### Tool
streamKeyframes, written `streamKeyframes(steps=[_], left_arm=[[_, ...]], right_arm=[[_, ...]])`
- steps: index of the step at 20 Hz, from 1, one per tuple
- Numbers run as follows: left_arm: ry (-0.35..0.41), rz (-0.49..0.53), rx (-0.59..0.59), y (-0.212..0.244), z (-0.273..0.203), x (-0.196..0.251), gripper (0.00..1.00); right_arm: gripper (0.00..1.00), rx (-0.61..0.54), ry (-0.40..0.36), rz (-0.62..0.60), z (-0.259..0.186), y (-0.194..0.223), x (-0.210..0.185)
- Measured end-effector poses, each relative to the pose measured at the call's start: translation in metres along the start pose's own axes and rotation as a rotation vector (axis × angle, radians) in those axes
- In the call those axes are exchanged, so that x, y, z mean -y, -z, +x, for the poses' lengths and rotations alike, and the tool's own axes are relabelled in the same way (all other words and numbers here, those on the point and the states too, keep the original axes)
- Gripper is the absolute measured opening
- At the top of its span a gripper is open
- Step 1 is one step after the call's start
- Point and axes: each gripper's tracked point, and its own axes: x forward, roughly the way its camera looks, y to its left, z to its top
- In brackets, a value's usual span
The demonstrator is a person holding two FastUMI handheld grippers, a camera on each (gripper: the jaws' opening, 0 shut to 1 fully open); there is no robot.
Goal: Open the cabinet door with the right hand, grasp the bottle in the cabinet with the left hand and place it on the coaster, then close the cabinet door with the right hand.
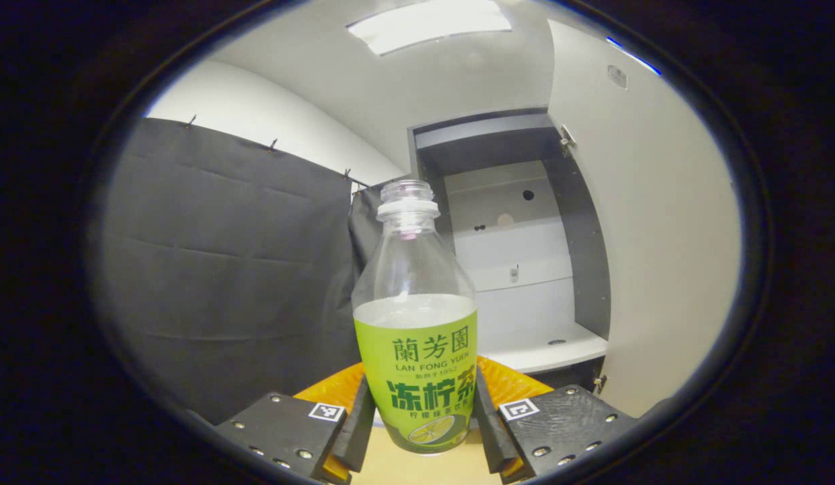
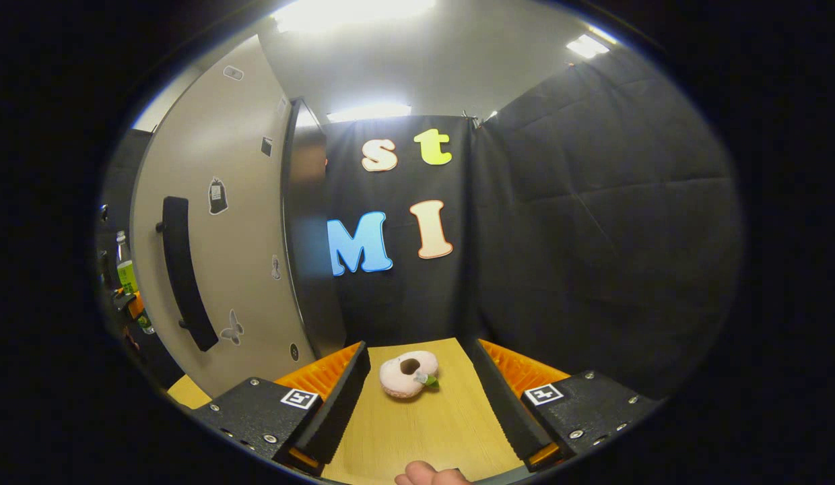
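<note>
In the left gripper view the left gripper (image 1: 423, 421) is clenched around a bottle (image 1: 416, 337), with 1 finger pressing each side of its green label near the base. The bottle stands upright, has no cap on its neck, and is clear above the label. Its bottom sits at the pale wooden table (image 1: 417, 468); whether it rests on the table or hangs just above it cannot be told. Behind it the cabinet (image 1: 518, 249) is open, with pale shelves inside a dark frame, and the cabinet door (image 1: 653, 256) is swung wide to the right. In the right gripper view the right gripper (image 2: 417, 397) is released, its 2 fingers spread well apart above the table with nothing between them. Farther along the table, between the fingers' lines, lies a pink round coaster (image 2: 408, 374) with a hole and a small green bit at its edge. The cabinet door stands at the left of that view, carrying a dark bar handle (image 2: 185, 273). A fingertip (image 2: 427, 475) shows at the bottom edge.
</note>
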Motion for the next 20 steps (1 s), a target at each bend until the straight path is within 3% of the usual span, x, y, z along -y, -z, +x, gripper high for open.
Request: streamKeyframes(steps=[1,5,8,9,11,13,14,15,16,20], left_arm=[[-0.006,0.000,0.000,0.005,-0.007,-0.002,0.72],[-0.035,0.038,0.016,0.032,-0.027,-0.001,0.72],[-0.048,0.051,0.000,0.066,-0.042,-0.006,0.72],[-0.050,0.049,-0.001,0.078,-0.051,-0.008,0.68],[-0.059,0.042,-0.009,0.104,-0.065,-0.012,0.72],[-0.066,0.038,-0.036,0.138,-0.076,-0.012,0.72],[-0.073,0.037,-0.053,0.159,-0.082,-0.013,0.68],[-0.081,0.031,-0.066,0.176,-0.086,-0.016,0.72],[-0.087,0.024,-0.075,0.191,-0.092,-0.017,0.68],[-0.115,-0.009,-0.081,0.258,-0.094,-0.020,0.68]], right_arm=[[0.95,-0.002,0.004,-0.001,0.003,0.004,-0.003],[0.95,-0.022,-0.012,0.030,0.020,0.024,-0.026],[0.95,-0.039,-0.017,-0.025,0.030,0.041,-0.037],[0.95,-0.039,-0.015,-0.044,0.032,0.045,-0.039],[0.95,-0.032,-0.014,-0.068,0.034,0.054,-0.044],[0.95,-0.039,-0.014,-0.078,0.036,0.069,-0.047],[0.95,-0.048,-0.017,-0.083,0.037,0.077,-0.049],[0.95,-0.059,-0.017,-0.093,0.040,0.086,-0.050],[0.95,-0.073,-0.017,-0.111,0.041,0.098,-0.051],[0.95,-0.105,-0.016,-0.180,0.046,0.138,-0.050]])
